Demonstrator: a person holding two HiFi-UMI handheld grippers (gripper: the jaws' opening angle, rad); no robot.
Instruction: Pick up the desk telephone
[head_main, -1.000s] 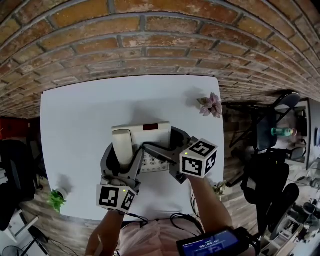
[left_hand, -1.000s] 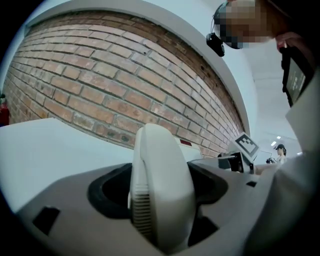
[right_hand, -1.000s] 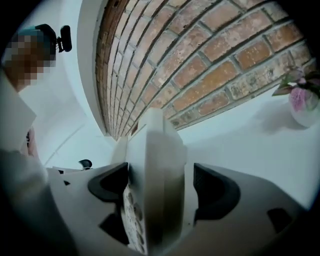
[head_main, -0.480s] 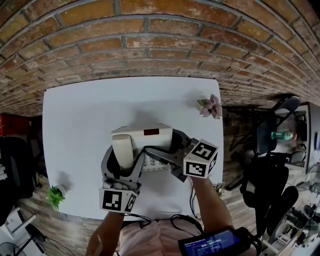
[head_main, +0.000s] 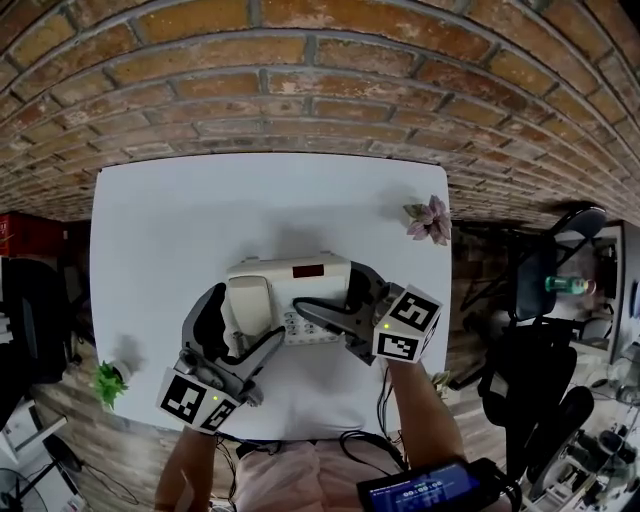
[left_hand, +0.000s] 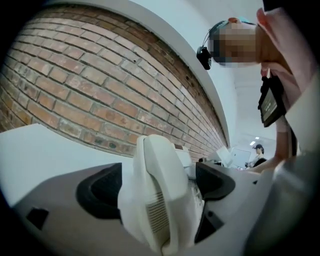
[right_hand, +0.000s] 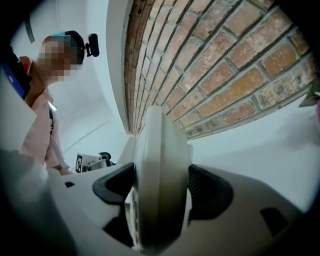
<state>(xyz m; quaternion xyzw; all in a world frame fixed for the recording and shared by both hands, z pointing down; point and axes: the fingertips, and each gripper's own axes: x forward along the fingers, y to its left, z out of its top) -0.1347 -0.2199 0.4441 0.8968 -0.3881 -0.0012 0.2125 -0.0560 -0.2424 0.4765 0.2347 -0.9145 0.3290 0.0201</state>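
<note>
A cream desk telephone (head_main: 300, 285) sits on the white table (head_main: 160, 230), its handset (head_main: 247, 300) resting on the left side. My left gripper (head_main: 243, 318) straddles the handset's near end and its jaws are opening. In the left gripper view the handset (left_hand: 160, 200) stands between the dark pads (left_hand: 100, 192), with a gap on the left. My right gripper (head_main: 330, 292) is shut on the phone's right side, one finger across the keypad. In the right gripper view both pads press the phone's edge (right_hand: 157, 175).
A brick wall (head_main: 320, 90) runs behind the table. A small pink flower plant (head_main: 430, 220) stands at the table's far right corner, and a little green plant (head_main: 108, 380) near its front left corner. Office chairs (head_main: 540, 260) stand off to the right.
The left gripper's jaws have spread apart off the handset and the gripper has shifted to the left. The right gripper stays clamped on the phone's right side.
</note>
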